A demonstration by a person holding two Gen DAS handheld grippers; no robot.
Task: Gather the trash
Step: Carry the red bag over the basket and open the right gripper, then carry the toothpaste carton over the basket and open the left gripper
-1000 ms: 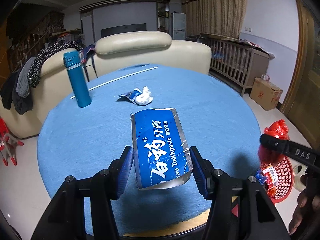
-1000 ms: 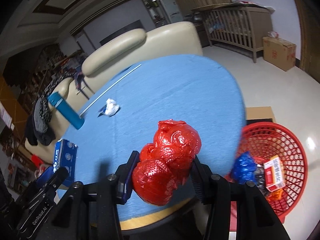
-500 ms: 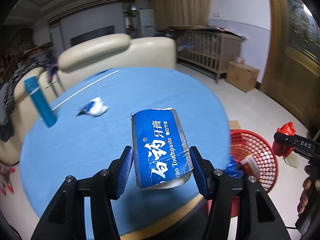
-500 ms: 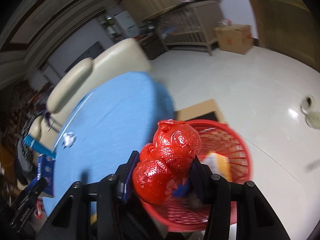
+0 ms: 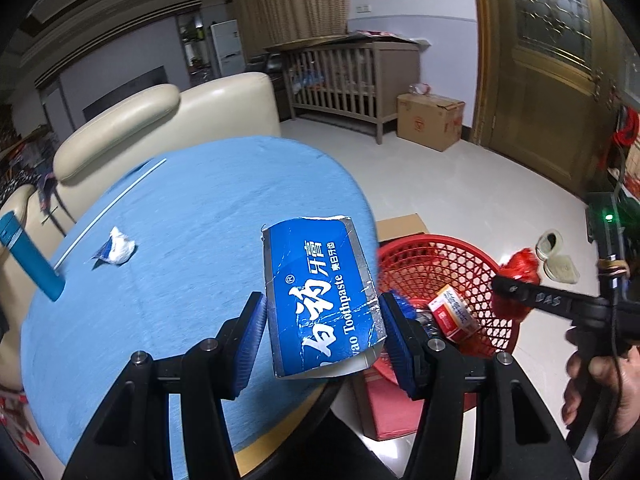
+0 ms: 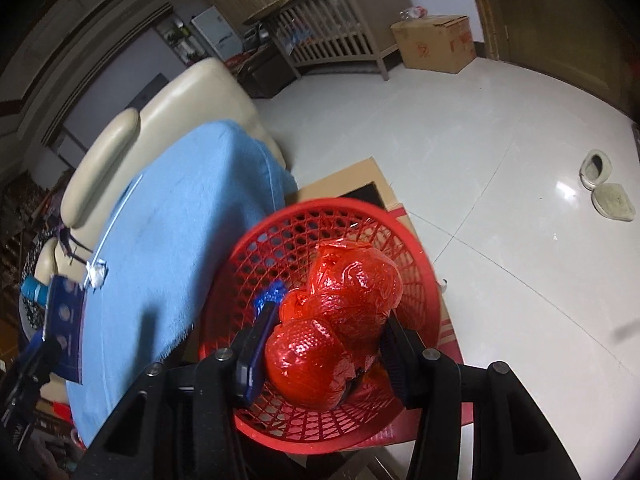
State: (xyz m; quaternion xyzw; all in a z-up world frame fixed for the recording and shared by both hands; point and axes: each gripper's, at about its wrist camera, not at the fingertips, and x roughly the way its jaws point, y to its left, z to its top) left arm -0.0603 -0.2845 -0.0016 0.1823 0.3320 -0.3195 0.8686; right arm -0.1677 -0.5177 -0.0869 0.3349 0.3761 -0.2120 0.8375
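We hold a red bag (image 6: 340, 324) in our right gripper (image 6: 326, 350), fingers pressed to its sides, above the red basket (image 6: 256, 256) on the floor right of the table (image 5: 180, 216); our left gripper (image 5: 322, 332) clamps a toothpaste box (image 5: 320, 292) over the table's near edge; a white wad (image 5: 118, 245) lies far left on the cloth, near a blue bottle (image 5: 28, 256); in the basket sit a small carton (image 5: 452, 312) and blue scraps (image 6: 269, 294).

Left gripper (image 5: 322, 322): jaws clamped on held item. Right gripper (image 6: 326, 350): jaws clamped likewise, angled downward.
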